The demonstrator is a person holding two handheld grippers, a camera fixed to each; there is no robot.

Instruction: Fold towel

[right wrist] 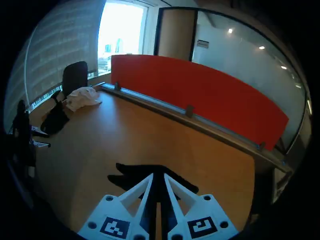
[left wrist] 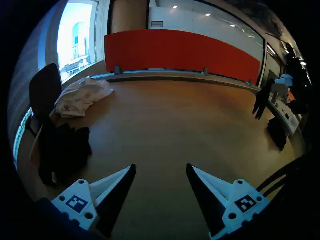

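Note:
A crumpled white towel (left wrist: 82, 96) lies at the far left of the wooden desk (left wrist: 172, 120); the right gripper view has this towel (right wrist: 82, 98) beside the chair. My left gripper (left wrist: 161, 170) hovers open over bare desk with nothing between its fingers. My right gripper (right wrist: 158, 178) is shut on a black glove-like cloth (right wrist: 124, 176), which spreads past its fingertips. From the left gripper view that black cloth (left wrist: 260, 102) hangs at the far right, below the white body of the right gripper (left wrist: 285, 80).
A heap of black cloth (left wrist: 64, 150) sits at the desk's left edge near a black chair (left wrist: 44, 90). A red partition (left wrist: 180, 54) runs along the desk's back. Another dark item (left wrist: 278, 132) lies at the right edge.

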